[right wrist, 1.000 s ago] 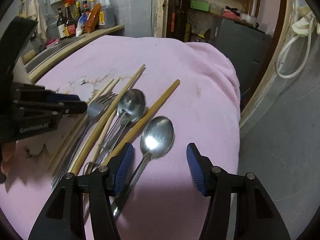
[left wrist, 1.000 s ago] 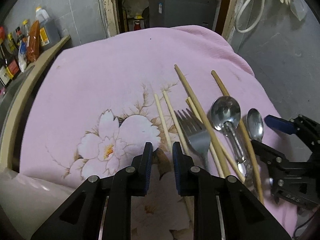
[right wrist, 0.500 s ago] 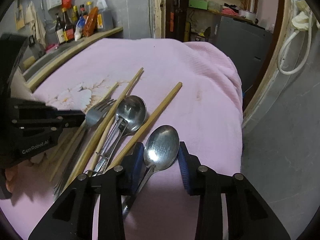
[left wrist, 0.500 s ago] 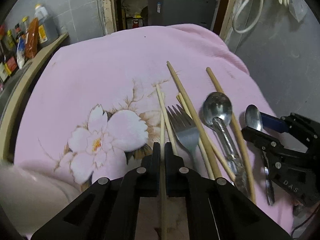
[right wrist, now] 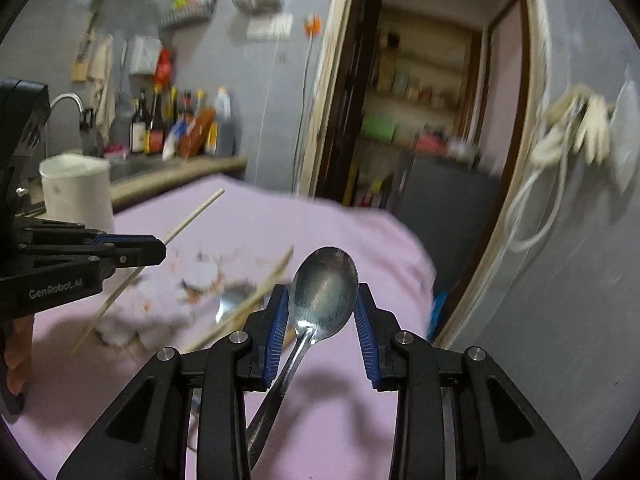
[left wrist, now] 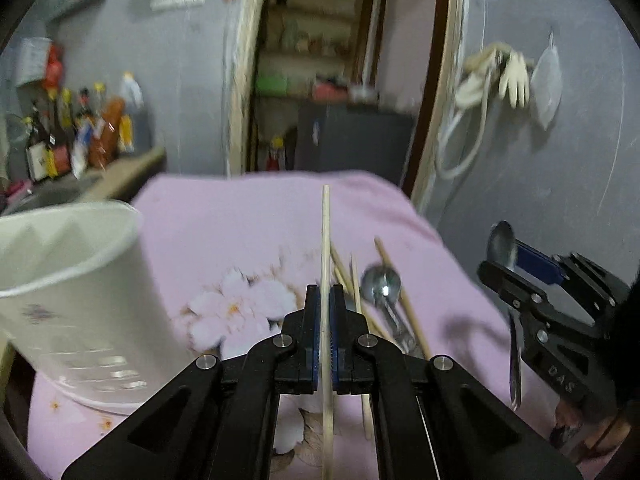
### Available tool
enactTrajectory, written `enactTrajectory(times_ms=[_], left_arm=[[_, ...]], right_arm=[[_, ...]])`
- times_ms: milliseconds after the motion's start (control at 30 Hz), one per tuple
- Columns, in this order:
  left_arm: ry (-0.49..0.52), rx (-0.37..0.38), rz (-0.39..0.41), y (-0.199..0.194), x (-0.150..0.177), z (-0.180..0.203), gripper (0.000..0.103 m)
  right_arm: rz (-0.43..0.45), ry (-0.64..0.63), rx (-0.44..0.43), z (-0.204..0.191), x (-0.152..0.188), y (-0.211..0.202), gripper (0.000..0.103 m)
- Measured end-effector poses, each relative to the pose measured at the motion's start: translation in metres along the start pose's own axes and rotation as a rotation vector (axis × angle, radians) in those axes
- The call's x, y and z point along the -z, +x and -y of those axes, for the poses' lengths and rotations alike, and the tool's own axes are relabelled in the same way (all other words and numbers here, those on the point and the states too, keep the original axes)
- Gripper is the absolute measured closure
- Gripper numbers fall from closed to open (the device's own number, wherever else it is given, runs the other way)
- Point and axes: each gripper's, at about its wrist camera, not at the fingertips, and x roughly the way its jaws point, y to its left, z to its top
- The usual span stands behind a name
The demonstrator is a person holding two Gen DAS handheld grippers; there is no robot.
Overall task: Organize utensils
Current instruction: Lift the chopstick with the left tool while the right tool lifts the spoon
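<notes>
While your left tongs [left wrist: 325, 336] clamp a single chopstick [left wrist: 325, 248] near its middle and your right tongs [right wrist: 322, 320] pinch a spoon [right wrist: 324, 284] by the edges of its bowl, both utensils hang clear of the pink cloth [left wrist: 248, 216]. The white cup [left wrist: 76, 300], the likely holder, stands just left of the left tongs, with its mouth level with the chopstick's far half.

Your weaker grip looks like the spoon: its bowl is smooth and rounded, only the rim meets the pads, and the handle droops below the tongs. A quick swing could let it pivot or slide out. The chopstick is thin and sticks out far ahead and behind, so a turn toward the cup could knock its tip on the rim and twist it in the grip, or tip the cup, which looks light.

Ahead and right of the left tongs, more chopsticks [left wrist: 400, 292] and a second spoon [left wrist: 381, 286] lie crossed in a loose pile. Those must be lifted apart later. Your two tongs are close, with the right ones just off the left pair's right side, so heading for the cup together risks a clash. Bottles [right wrist: 180, 124] stand well beyond, out of the way.
</notes>
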Motion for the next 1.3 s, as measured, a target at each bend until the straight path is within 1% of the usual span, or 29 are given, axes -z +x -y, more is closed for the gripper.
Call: enactTrajectory(times_ms=[33, 100, 133, 200, 300, 367, 400, 433, 500, 533, 567, 633, 733, 800, 867, 900, 1000, 1133, 1200, 1300], left_arm=[[-0.003, -0.013, 0.047, -0.01, -0.002, -0.001, 0.101], [-0.007, -0.025, 0.12, -0.024, -0.005, -0.003, 0.101], [-0.01, -0.03, 0.17, -0.035, -0.007, -0.007, 0.101], [-0.025, -0.039, 0.257, -0.053, -0.012, -0.01, 0.101], [-0.033, -0.064, 0.357, -0.08, -0.024, -0.019, 0.101], [-0.038, -0.08, 0.429, -0.099, -0.031, -0.029, 0.101], [-0.034, -0.088, 0.456, -0.106, -0.035, -0.032, 0.101], [-0.023, -0.103, 0.487, -0.114, -0.039, -0.036, 0.101], [-0.008, -0.126, 0.548, -0.128, -0.046, -0.045, 0.101], [-0.003, -0.136, 0.586, -0.137, -0.049, -0.053, 0.101], [0.001, -0.143, 0.611, -0.145, -0.05, -0.06, 0.101], [0.004, -0.17, 0.651, -0.157, -0.056, -0.075, 0.101], [-0.013, -0.204, 0.695, -0.172, -0.06, -0.104, 0.101], [-0.026, -0.237, 0.722, -0.177, -0.06, -0.12, 0.101], [-0.061, -0.263, 0.738, -0.177, -0.061, -0.143, 0.101], [-0.088, -0.268, 0.739, -0.176, -0.061, -0.154, 0.101], [-0.22, -0.245, 0.714, -0.168, -0.061, -0.199, 0.101], [-0.354, -0.225, 0.692, -0.158, -0.054, -0.234, 0.101], [-0.383, -0.229, 0.694, -0.153, -0.049, -0.244, 0.101], [-0.385, -0.254, 0.685, -0.147, -0.043, -0.244, 0.101]], right_arm=[[0.059, -0.016, 0.028, -0.006, -0.003, -0.01, 0.072], [0.126, -0.027, 0.05, -0.012, -0.009, -0.022, 0.073], [0.174, -0.027, 0.064, -0.016, -0.015, -0.03, 0.073], [0.231, -0.028, 0.081, -0.02, -0.024, -0.038, 0.073], [0.364, -0.05, 0.128, -0.032, -0.043, -0.057, 0.072], [0.436, -0.056, 0.142, -0.039, -0.054, -0.066, 0.072], [0.46, -0.059, 0.145, -0.042, -0.057, -0.07, 0.072], [0.502, -0.067, 0.149, -0.049, -0.066, -0.073, 0.072], [0.544, -0.076, 0.147, -0.06, -0.075, -0.076, 0.072], [0.569, -0.073, 0.132, -0.068, -0.085, -0.075, 0.072], [0.581, -0.07, 0.122, -0.071, -0.087, -0.076, 0.072], [0.62, -0.057, 0.093, -0.085, -0.103, -0.072, 0.072], [0.659, -0.042, 0.064, -0.104, -0.119, -0.062, 0.072], [0.675, -0.029, 0.043, -0.117, -0.128, -0.055, 0.072], [0.688, -0.013, 0.021, -0.129, -0.135, -0.046, 0.072], [0.693, -0.011, 0.015, -0.133, -0.135, -0.044, 0.072], [0.696, 0.011, -0.033, -0.149, -0.139, -0.029, 0.072], [0.689, 0.042, -0.076, -0.161, -0.137, -0.008, 0.072], [0.684, 0.045, -0.08, -0.163, -0.132, 0.0, 0.072], [0.668, 0.054, -0.09, -0.165, -0.126, 0.012, 0.072]])
